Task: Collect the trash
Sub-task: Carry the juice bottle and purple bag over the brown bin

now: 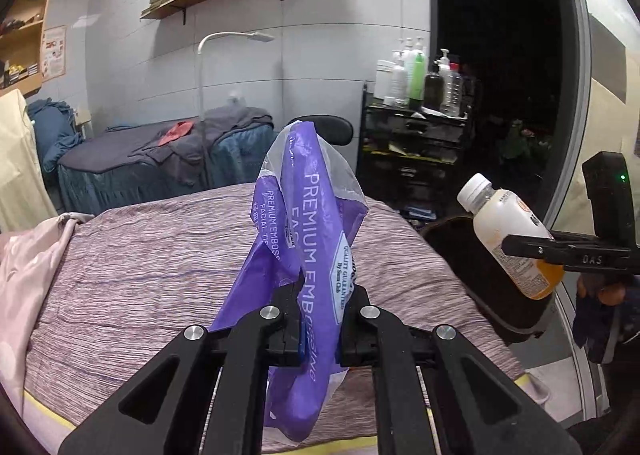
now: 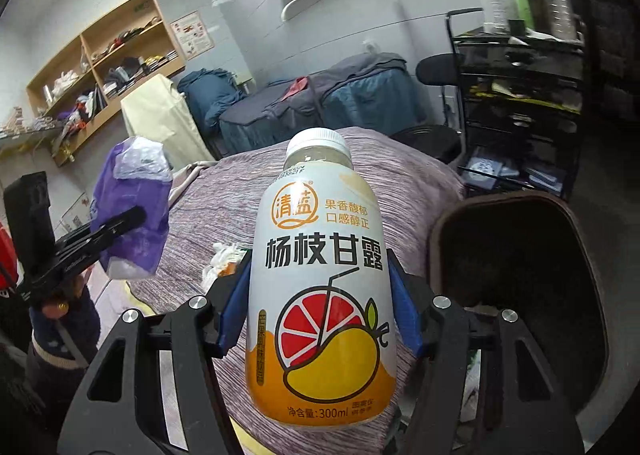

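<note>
1. Centrally, the left gripper (image 1: 320, 319) is clamped on a purple tissue wrapper (image 1: 308, 255), held raised above the striped bed cover (image 1: 140, 275).
2. Right gripper (image 2: 320, 319): blue pads (image 2: 234, 315) pressed against a drink bottle (image 2: 320, 275), held upright over the same cover.
3. Dark bin (image 2: 520, 275): just beside the cover's right edge, mouth open, near the bottle.
4. Crumpled scraps (image 2: 222, 259): lying on the cover, left of the bottle.

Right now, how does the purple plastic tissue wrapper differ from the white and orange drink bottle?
The purple plastic tissue wrapper is limp, crumpled film, while the white and orange drink bottle is rigid and smooth. The wrapper looks empty and flattened; the bottle keeps its round shape, white cap on. The left gripper pinches the wrapper; the right gripper clamps the bottle's body. Both are held above the striped bed.
</note>
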`<action>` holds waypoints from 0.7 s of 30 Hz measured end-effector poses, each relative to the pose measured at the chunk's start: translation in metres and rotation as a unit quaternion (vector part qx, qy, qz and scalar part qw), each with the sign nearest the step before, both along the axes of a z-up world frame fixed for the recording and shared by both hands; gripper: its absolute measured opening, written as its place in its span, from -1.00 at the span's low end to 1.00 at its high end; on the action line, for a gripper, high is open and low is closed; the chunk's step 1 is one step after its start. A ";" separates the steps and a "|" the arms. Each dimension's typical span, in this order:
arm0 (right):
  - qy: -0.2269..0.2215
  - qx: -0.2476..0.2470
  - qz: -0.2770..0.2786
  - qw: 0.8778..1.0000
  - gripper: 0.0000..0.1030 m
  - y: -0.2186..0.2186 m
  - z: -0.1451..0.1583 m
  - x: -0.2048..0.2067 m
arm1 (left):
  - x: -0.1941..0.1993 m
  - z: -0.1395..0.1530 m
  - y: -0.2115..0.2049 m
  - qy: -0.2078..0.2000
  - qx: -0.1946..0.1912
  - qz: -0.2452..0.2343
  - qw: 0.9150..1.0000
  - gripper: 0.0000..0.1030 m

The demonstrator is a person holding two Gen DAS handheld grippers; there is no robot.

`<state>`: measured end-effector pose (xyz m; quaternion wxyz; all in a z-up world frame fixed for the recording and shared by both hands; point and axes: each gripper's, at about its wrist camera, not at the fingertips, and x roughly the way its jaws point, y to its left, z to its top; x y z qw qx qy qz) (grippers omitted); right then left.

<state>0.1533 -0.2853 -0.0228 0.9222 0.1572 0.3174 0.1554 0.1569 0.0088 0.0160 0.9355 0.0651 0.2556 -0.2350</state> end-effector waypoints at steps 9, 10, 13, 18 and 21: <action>0.018 -0.003 -0.051 0.999 0.20 -0.040 -0.018 -0.027 | -0.019 -0.006 -0.043 0.020 -0.034 -0.038 0.998 -0.83; 0.020 -0.005 -0.057 0.998 0.20 -0.045 -0.021 -0.030 | -0.020 -0.006 -0.048 0.021 -0.037 -0.043 0.998 -0.83; 0.025 -0.009 -0.071 0.997 0.20 -0.055 -0.027 -0.035 | -0.023 -0.008 -0.064 0.026 -0.041 -0.055 0.997 -0.83; 0.037 -0.012 -0.093 0.995 0.20 -0.074 -0.038 -0.035 | -0.027 -0.011 -0.090 0.032 -0.048 -0.076 0.995 -0.83; 0.051 -0.019 -0.106 0.993 0.20 -0.083 -0.048 -0.031 | -0.029 -0.014 -0.105 0.040 -0.054 -0.086 0.994 -0.83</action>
